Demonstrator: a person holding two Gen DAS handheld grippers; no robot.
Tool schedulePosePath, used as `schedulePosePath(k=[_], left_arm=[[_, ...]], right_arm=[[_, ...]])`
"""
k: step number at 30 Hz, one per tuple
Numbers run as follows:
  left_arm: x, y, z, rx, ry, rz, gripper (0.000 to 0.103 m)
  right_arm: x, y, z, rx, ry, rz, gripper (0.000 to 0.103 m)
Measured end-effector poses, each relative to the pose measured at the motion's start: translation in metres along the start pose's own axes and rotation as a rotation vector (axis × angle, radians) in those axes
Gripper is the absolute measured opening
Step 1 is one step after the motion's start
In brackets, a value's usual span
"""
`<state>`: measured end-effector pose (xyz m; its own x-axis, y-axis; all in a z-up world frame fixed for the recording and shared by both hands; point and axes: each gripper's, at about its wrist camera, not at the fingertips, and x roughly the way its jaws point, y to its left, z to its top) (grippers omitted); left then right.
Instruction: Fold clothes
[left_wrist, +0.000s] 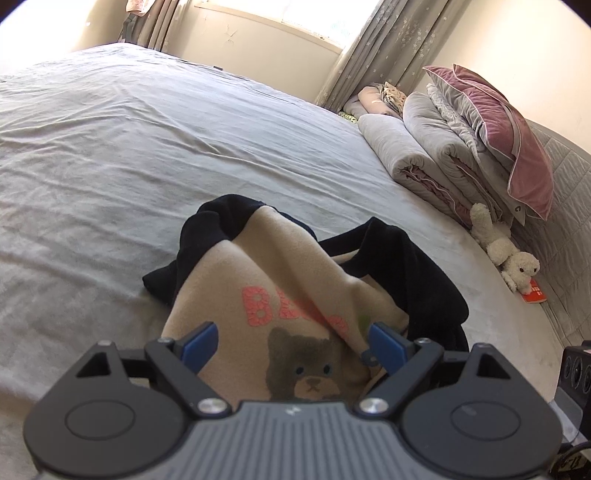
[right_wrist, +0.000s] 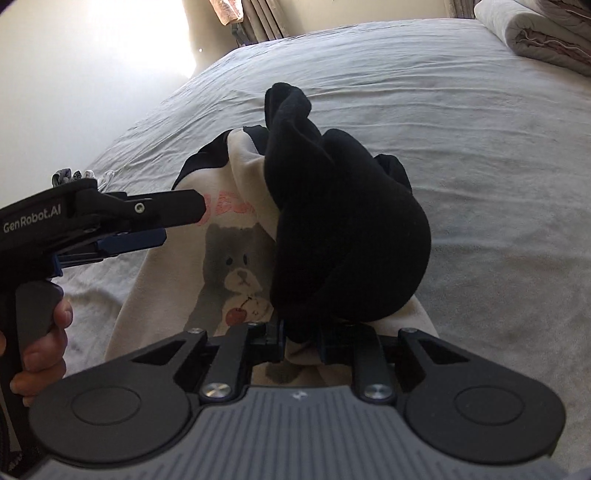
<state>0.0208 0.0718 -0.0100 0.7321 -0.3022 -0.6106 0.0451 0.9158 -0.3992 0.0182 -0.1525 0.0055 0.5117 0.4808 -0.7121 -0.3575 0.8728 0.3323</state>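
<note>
Beige fleece with black sleeves: that is the sweatshirt (left_wrist: 295, 280) you are folding, and it lies bunched near the middle of the grey bed (left_wrist: 147, 147), its front showing pink lettering and a printed bear (right_wrist: 236, 273) holding a cherry. Your left hand-held gripper (left_wrist: 293, 341) hovers just over the bear print with its blue-padded fingers (left_wrist: 201, 341) spread well apart, gripping nothing. In the right wrist view that same left hand-held gripper reaches in from the side of the sweatshirt, your hand (right_wrist: 40, 336) wrapped around its grip. Your right hand-held gripper (right_wrist: 301, 341) sits at the sweatshirt's near edge, its fingers drawn close together and clamped on a fold of beige cloth, with one black sleeve (right_wrist: 343, 236) heaped in a mound just beyond the fingertips. Beyond the sweatshirt, at the far side of the bed, rolled grey quilts (left_wrist: 424, 147) are stacked under a mauve pillow (left_wrist: 509, 136). Near the quilts a small white plush toy (left_wrist: 506, 251) lies beside a red booklet (left_wrist: 533, 295). Behind the bed, grey curtains (left_wrist: 388, 44) hang at a bright window.
</note>
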Motion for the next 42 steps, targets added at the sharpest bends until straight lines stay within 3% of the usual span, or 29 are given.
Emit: schedulePosePath(k=[6,8,10,12,22,30,38,42], left_arm=[[0.009,-0.003,-0.003,0.028,0.016,0.033,0.089],[0.012,-0.005,-0.006,0.05,0.031,0.059,0.089],[0.017,-0.006,-0.007,0.069,0.056,0.092,0.089],[0.021,-0.006,-0.009,0.084,0.077,0.109,0.089],[0.027,-0.012,-0.015,0.16,0.111,0.153,0.09],[0.02,-0.012,-0.008,0.145,0.091,0.133,0.09],[-0.002,0.012,0.012,0.039,-0.022,0.144,0.09],[-0.004,0.023,0.015,-0.006,-0.026,0.14,0.089]], right_arm=[[-0.005,0.007,-0.001,-0.036,-0.001,-0.011,0.025],[-0.008,0.006,0.001,-0.028,0.0,0.005,0.031],[-0.011,0.003,0.003,0.008,-0.002,0.046,0.046],[-0.014,0.001,0.005,0.037,-0.006,0.074,0.051],[-0.04,-0.013,0.016,0.139,-0.081,0.15,0.052],[-0.06,-0.042,0.023,0.266,-0.176,0.126,0.054],[-0.073,-0.082,0.032,0.42,-0.276,0.081,0.054],[-0.066,-0.111,0.032,0.525,-0.319,-0.025,0.054]])
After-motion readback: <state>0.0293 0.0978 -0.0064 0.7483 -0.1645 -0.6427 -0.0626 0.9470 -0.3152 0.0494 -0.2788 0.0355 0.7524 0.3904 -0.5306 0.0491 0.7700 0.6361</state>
